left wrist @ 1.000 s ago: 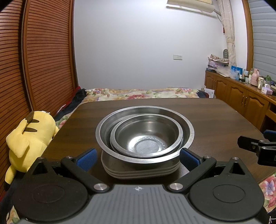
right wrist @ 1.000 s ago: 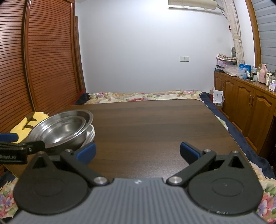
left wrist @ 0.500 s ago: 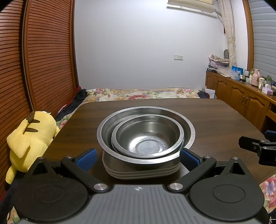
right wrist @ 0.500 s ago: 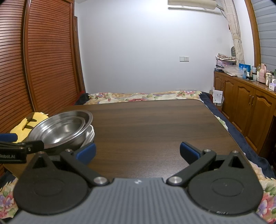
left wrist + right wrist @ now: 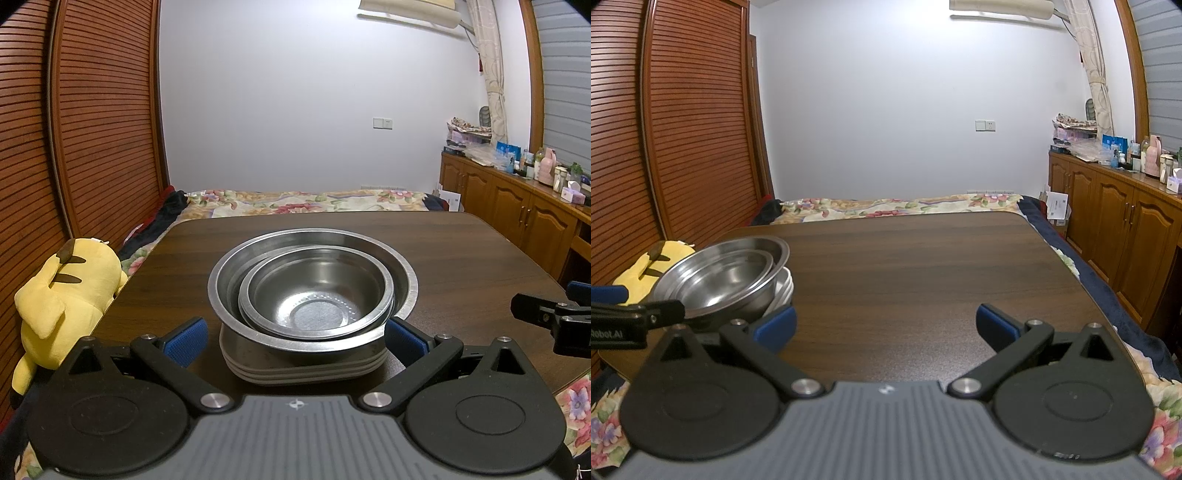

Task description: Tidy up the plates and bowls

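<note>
A small steel bowl sits nested in a large steel bowl. Both rest on a short stack of white plates on the dark wooden table. My left gripper is open, its blue pads on either side of the stack's near edge. The right pad is close to the plates; contact cannot be told. My right gripper is open over bare table with nothing between its fingers. In the right wrist view the stacked bowls stand at the left, over the plates.
A yellow plush toy leans at the table's left edge. A bed with a floral cover lies beyond the far edge. Wooden cabinets with bottles on top line the right wall. Slatted wooden doors stand on the left.
The stack sits very slightly further right in the left wrist view. Both grippers stay open and the right wrist view is the same.
</note>
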Demonstrator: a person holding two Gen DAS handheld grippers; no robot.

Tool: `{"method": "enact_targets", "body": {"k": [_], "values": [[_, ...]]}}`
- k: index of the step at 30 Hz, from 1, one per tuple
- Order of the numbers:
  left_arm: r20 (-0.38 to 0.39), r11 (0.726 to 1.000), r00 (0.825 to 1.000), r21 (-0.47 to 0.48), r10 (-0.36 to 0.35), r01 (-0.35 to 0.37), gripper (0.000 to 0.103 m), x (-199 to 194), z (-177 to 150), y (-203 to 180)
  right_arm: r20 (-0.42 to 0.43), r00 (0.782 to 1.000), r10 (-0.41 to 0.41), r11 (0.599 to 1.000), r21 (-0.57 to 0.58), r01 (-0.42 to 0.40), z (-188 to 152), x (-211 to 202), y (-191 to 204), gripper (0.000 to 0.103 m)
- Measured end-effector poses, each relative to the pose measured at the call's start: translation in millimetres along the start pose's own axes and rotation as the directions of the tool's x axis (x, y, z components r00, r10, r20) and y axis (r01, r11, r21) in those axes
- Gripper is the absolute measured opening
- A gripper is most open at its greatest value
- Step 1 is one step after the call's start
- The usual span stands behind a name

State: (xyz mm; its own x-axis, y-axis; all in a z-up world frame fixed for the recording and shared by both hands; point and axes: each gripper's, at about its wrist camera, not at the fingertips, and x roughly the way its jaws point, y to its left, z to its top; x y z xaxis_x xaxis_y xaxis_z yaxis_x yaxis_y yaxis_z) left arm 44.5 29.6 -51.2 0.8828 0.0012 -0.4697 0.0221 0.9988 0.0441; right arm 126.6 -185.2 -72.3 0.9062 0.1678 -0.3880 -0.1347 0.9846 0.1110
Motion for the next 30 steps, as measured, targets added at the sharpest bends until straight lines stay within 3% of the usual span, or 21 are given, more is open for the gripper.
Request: {"method": "enact_targets", "body": {"k": [30], "values": [[-0.002,1.000,1.000,-0.002,-0.002,0.002,0.103,-1.0,1.2,0.1,-0.013,1.000,0.003,1.000,0.016,-0.003,-1.7,4.1,-3.2,0.103]]}}
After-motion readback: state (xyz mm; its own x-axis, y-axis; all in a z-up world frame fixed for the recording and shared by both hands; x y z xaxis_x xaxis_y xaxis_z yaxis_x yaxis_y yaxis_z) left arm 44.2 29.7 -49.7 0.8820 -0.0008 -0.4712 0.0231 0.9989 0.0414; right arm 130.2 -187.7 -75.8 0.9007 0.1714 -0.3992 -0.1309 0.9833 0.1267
